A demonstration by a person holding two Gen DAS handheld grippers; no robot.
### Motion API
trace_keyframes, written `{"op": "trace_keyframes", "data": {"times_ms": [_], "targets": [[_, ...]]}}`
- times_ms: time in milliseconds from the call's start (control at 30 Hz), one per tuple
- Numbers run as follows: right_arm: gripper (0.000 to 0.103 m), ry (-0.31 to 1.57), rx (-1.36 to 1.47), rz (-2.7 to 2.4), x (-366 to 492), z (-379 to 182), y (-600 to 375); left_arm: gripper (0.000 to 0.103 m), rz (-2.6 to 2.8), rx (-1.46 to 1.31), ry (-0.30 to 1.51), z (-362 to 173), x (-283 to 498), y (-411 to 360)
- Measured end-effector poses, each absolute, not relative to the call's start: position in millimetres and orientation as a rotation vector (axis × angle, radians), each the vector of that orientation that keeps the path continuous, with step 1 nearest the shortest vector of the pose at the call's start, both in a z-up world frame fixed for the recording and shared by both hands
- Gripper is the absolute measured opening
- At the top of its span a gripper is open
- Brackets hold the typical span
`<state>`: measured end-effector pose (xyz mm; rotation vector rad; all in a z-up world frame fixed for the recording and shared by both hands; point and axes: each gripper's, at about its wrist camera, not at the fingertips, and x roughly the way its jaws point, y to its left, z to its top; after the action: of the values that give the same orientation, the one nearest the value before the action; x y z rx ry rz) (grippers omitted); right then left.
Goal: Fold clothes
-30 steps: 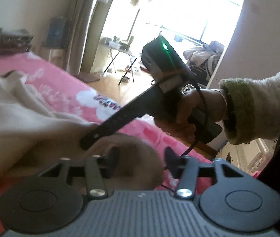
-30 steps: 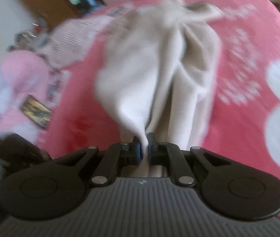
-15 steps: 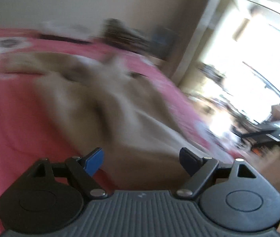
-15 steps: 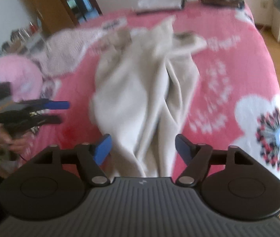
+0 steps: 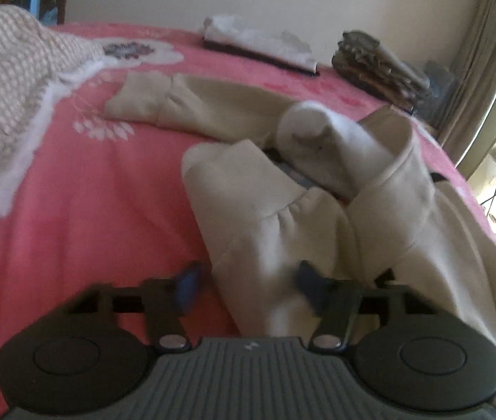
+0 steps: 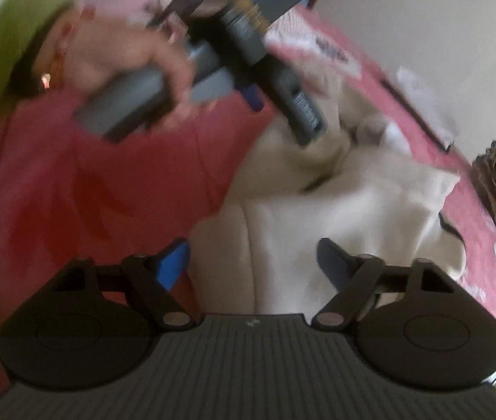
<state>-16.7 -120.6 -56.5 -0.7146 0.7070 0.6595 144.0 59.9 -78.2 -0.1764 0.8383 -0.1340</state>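
A: Moved since a second ago: right gripper (image 6: 253, 257), then pinched tight on a bunched fold of the cream garment (image 5: 318, 189), now stands with its blue pads wide apart, cloth lying between them but not clamped. Half a second back it was already parted.

B: And the left gripper (image 5: 244, 285)?

A: Item two. It has swung round from facing the window to facing down the bed. Pads apart, straddling a thick roll of the garment's near edge; the fabric sits in the gap, and motion blur keeps me from saying the pads press it.

B: Location of the garment?

A: On the pink bedspread (image 5: 83, 210), rumpled. One sleeve with a ribbed cuff lies stretched flat toward the far left; the middle is heaped, pale lining turned out. Not a flat, squared fold.

B: Other entries?

A: Checked blanket (image 5: 6, 80) at far left, folded white cloth (image 5: 258, 40) and a dark stack (image 5: 377, 63) by the wall. From the right wrist view, the person's hand (image 6: 132, 59) holds the left tool over the garment, green sleeve (image 6: 13, 35) behind.

B: Meaning for the fold?

A: My judgement: the garment was let go and both tools are seeking fresh holds on its near edge. Folding remains unfinished; the heap wants spreading.
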Motion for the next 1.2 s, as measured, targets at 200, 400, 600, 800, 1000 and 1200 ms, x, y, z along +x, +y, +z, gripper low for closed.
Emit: {"op": "trace_keyframes", "data": {"times_ms": [200, 400, 600, 800, 1000, 1200], "targets": [[0.005, 0.697, -0.385, 0.516, 1, -11, -179, 0.012, -0.152, -0.116, 0.814, -77, 130, 48], [0.004, 0.633, 0.04, 0.316, 5, 47, -287, 0.012, -0.323, -0.237, 0.898, -44, 72, 66], [0.004, 0.645, 0.325, 0.128, -10, 36, -377, 0.012, -0.717, -0.448, 1.014, -26, 11, 56], [0.011, 0.765, 0.418, -0.065, -12, -14, -422, 0.012, -1.061, -0.416, 1.106, -36, -38, -19], [0.041, 0.756, 0.408, -0.032, -35, 7, -423, 0.012, -1.289, -0.354, 1.099, -39, -72, -95], [0.071, 0.871, 0.098, 0.299, -23, 40, -348, 0.048, -1.395, -0.218, 1.127, -50, -102, -162]]}}
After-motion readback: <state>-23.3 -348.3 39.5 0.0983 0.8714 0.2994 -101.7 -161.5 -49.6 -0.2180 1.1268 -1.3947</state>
